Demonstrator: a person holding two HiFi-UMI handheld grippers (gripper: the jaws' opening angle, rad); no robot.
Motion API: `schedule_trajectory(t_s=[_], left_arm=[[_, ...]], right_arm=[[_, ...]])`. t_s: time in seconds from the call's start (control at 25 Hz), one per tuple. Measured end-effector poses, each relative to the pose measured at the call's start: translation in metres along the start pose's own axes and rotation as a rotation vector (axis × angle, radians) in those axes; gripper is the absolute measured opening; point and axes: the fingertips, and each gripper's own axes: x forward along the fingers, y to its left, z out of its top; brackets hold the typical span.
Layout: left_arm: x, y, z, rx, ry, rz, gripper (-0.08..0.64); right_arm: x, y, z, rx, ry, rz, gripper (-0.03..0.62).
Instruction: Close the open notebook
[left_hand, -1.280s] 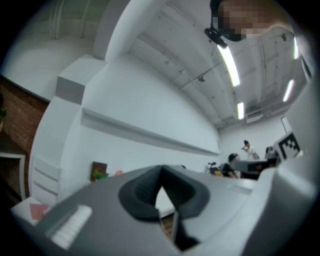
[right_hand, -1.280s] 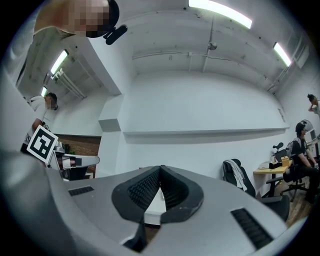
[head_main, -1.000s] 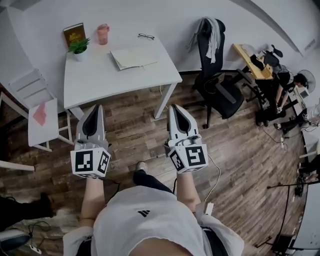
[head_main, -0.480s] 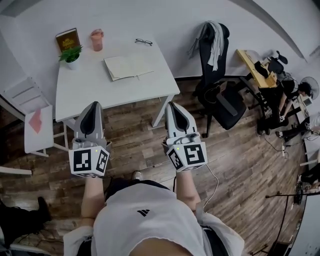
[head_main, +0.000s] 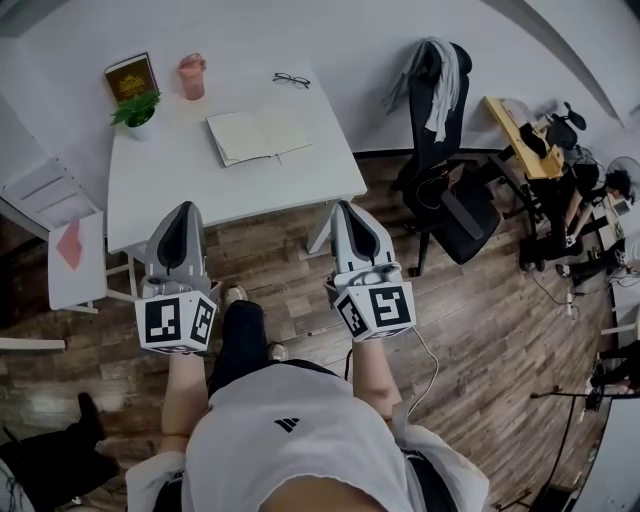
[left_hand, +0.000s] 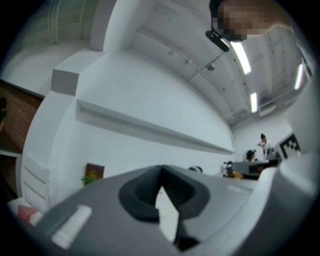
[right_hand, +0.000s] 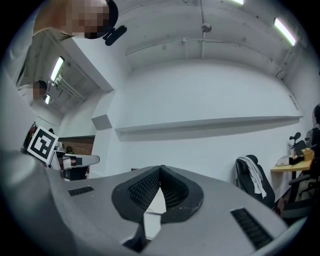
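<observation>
On the white tabletop (head_main: 170, 185), the open notebook (head_main: 258, 135) lies flat, between the middle and the far right corner. By the near edge are the left gripper (head_main: 182, 208) and the right gripper (head_main: 349, 205), each with its jaws pressed together on nothing. A small potted plant (head_main: 135, 108) stands by the far left corner.

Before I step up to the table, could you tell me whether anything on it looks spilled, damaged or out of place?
Nothing stands out. The notebook lies open, slightly angled to the edge of the table; the cup and potted plant stand upright, nothing spilled.
</observation>
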Motion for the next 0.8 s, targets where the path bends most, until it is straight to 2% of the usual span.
schedule_trajectory(t_s=[0.4, 0.8], left_arm=[[0.087, 0.049, -0.016, -0.013, 0.009, -0.036, 0.008], [0.178, 0.094, -0.022, -0.023, 0.015, -0.103, 0.009]], right_arm=[[0.092, -0.019, -0.012, -0.018, 0.000, -0.034, -0.005], [0.181, -0.036, -0.015, -0.032, -0.005, -0.088, -0.005]])
